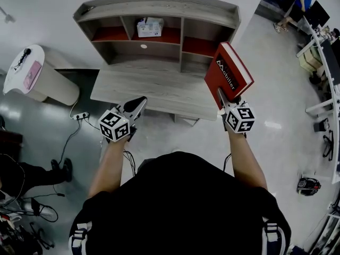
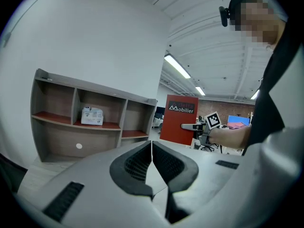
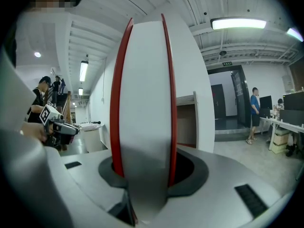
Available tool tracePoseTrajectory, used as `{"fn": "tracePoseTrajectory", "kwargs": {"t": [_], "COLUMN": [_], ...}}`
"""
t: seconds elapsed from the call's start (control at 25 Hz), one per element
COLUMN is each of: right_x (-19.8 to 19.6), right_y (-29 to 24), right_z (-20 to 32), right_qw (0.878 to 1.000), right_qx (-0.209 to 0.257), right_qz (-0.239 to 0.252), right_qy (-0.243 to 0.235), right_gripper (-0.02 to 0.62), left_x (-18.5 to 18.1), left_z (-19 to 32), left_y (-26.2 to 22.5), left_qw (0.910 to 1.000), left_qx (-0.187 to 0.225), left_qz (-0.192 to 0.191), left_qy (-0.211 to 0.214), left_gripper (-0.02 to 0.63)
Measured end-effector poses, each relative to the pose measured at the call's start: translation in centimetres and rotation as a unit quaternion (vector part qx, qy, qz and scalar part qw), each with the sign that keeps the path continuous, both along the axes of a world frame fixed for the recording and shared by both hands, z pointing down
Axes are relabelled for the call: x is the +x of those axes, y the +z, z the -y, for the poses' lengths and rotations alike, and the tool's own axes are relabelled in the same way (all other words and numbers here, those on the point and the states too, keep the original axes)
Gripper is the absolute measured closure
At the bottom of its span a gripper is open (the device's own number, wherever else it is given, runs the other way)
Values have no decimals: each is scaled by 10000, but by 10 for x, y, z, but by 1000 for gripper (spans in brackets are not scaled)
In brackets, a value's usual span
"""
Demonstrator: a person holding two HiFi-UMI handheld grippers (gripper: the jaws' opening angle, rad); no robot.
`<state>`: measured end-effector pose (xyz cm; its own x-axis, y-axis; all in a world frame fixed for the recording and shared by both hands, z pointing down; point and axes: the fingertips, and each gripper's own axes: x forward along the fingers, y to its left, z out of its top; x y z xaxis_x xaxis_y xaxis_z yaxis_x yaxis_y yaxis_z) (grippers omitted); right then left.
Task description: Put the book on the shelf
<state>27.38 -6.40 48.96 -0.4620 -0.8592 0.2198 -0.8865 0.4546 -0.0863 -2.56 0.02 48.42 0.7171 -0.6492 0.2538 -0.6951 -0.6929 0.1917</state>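
A red hardcover book (image 1: 227, 72) with white print on its cover stands tilted over the desk's right end, and my right gripper (image 1: 223, 97) is shut on its lower edge. In the right gripper view the book's white page edge (image 3: 145, 103) fills the middle between the jaws of the right gripper (image 3: 147, 167). The grey wooden shelf (image 1: 159, 12) with red-floored compartments stands at the back of the desk (image 1: 143, 86). My left gripper (image 1: 141, 100) hovers at the desk's front edge, shut and empty; in its own view the left gripper (image 2: 151, 145) faces the shelf (image 2: 57, 127) and the book (image 2: 178, 120).
A white tissue box (image 1: 150, 27) sits in the shelf's upper middle compartment. A white round-topped stand (image 1: 32, 73) is left of the desk, with a power strip (image 1: 81, 115) and cables on the floor. A person (image 1: 304, 4) and office desks are at the far right.
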Motion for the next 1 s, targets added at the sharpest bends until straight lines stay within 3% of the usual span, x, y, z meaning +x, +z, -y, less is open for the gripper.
{"fn": "tracePoseTrajectory", "kwargs": {"t": [1.0], "right_x": [18], "right_y": [-5], "right_z": [17], "right_qw": [10000], "right_qx": [62], "right_qz": [-44], "right_qy": [34], "right_gripper": [422], "left_x": [12], "left_z": [26], "left_y": [-7], "left_qw": [9999], "left_qx": [102], "left_qz": [-77], "left_qy": [-11], "left_gripper": [581]}}
